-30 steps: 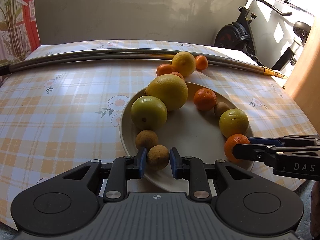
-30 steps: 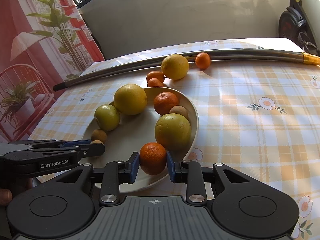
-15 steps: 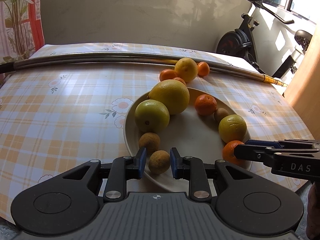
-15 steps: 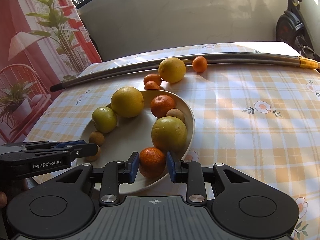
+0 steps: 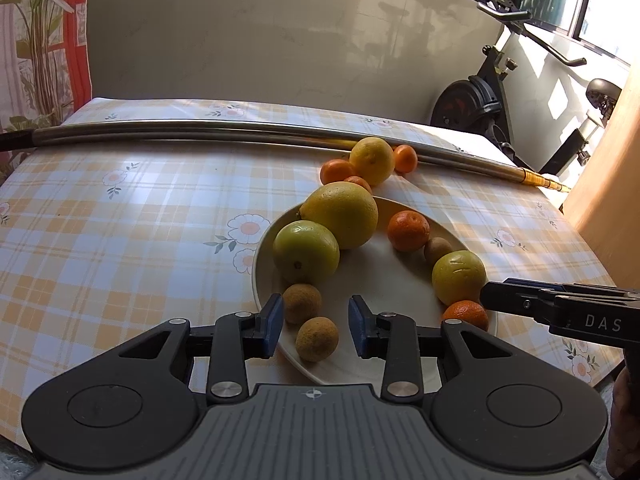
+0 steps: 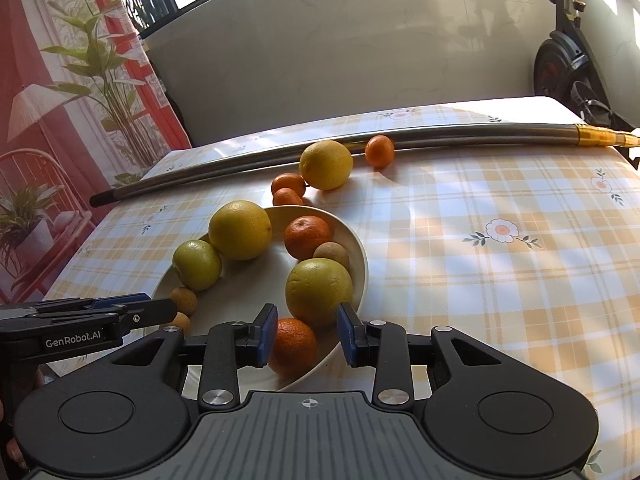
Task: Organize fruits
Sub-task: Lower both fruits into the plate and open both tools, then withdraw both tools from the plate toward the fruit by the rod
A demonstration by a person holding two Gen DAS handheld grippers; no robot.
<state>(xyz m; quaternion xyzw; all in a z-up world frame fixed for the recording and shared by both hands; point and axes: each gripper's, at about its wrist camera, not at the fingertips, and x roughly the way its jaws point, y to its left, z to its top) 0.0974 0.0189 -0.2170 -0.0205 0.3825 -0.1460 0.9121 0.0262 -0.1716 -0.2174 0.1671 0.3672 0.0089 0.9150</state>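
Note:
A cream plate (image 5: 384, 280) (image 6: 256, 300) holds several fruits in an arc: a large yellow citrus (image 5: 340, 214), green citrus (image 5: 306, 252), two small brown fruits (image 5: 302, 304) (image 5: 317, 339), two tangerines and another green citrus (image 5: 458, 278). My left gripper (image 5: 316, 326) is open, its blue pads apart on either side of the nearest brown fruit, which rests on the plate. My right gripper (image 6: 306, 334) is open around a tangerine (image 6: 292, 346) lying at the plate's near rim.
On the checked tablecloth behind the plate lie a yellow citrus (image 5: 372, 161) and three small tangerines (image 5: 337, 171). A long metal pole (image 5: 200, 130) crosses the table's far side. An exercise bike (image 5: 492, 92) stands beyond the table's right end.
Both grippers have opened and drawn back slightly. The left has let go of the brown fruit and the right has let go of the tangerine; both fruits now rest on the plate.

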